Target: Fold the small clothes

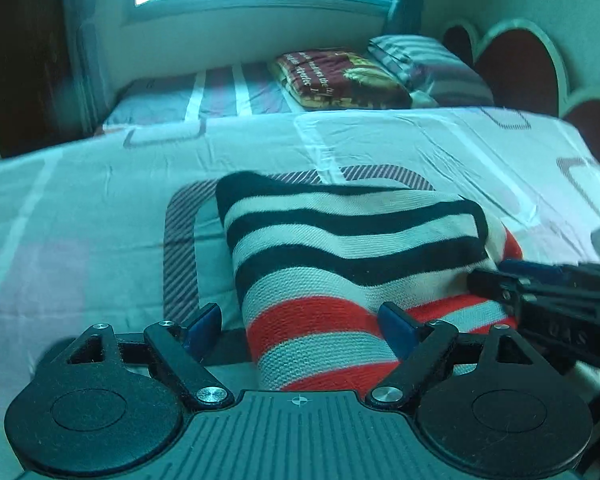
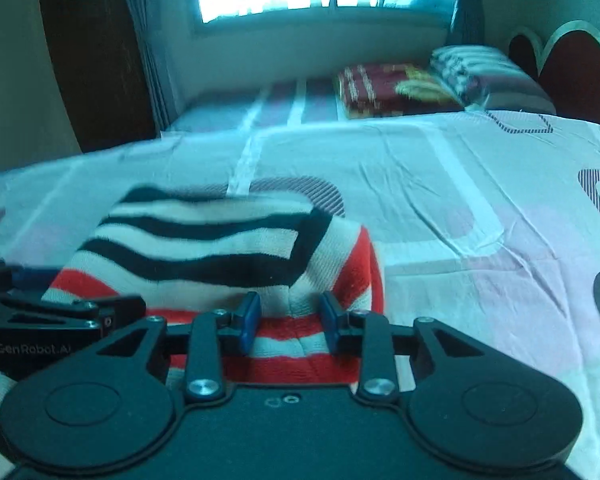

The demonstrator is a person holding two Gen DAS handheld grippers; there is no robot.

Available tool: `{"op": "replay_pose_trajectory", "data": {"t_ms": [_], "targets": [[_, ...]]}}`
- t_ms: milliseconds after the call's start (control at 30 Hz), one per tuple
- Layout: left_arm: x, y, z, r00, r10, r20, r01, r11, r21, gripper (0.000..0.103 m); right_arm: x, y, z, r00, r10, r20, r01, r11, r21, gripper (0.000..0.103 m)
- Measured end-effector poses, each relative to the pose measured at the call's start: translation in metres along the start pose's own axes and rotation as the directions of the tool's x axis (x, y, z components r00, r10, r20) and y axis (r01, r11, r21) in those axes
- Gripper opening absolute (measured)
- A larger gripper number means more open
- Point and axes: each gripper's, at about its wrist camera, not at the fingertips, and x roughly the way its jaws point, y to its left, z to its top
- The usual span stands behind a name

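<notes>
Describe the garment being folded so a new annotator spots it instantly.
On the near bed's pale patterned sheet, just ahead of both grippers, lies a folded striped knit. It is the only clothing on that sheet: black-and-white bands on top, red-and-white bands beneath.

- The right gripper point(image 2: 288, 322), black with blue finger pads point(image 2: 249, 322), has its jaws parted around a raised fold of the knitted garment striped black, white and red point(image 2: 204, 248).
- The garment lies on a pale patterned bedsheet point(image 2: 440, 200).
- The left gripper point(image 2: 112, 312) touches the garment's left edge.
</notes>
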Motion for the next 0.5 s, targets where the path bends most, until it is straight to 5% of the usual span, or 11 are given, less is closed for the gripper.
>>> {"op": "replay_pose_trajectory", "data": {"t_ms": [233,333,500], "targets": [[-0.002,-0.002,0.026,0.999,0.037,0.030,-0.037,0.999,-0.007,0.087,-0.016,0.005,0.023,0.997,0.025,0.073,-0.024,1.000,-0.003,0.038],[0.016,0.001,0.032,0.998,0.060,0.002,-0.060,0.998,-0.033,0.087,-0.005,0.013,0.029,0.998,0.019,0.064,-0.015,0.998,-0.056,0.036],[0.029,0.002,0.029,0.997,0.078,-0.013,-0.079,0.996,-0.030,0.087,0.021,-0.004,0.018,1.000,-0.004,0.015,0.003,0.999,0.034,0.038]]}}
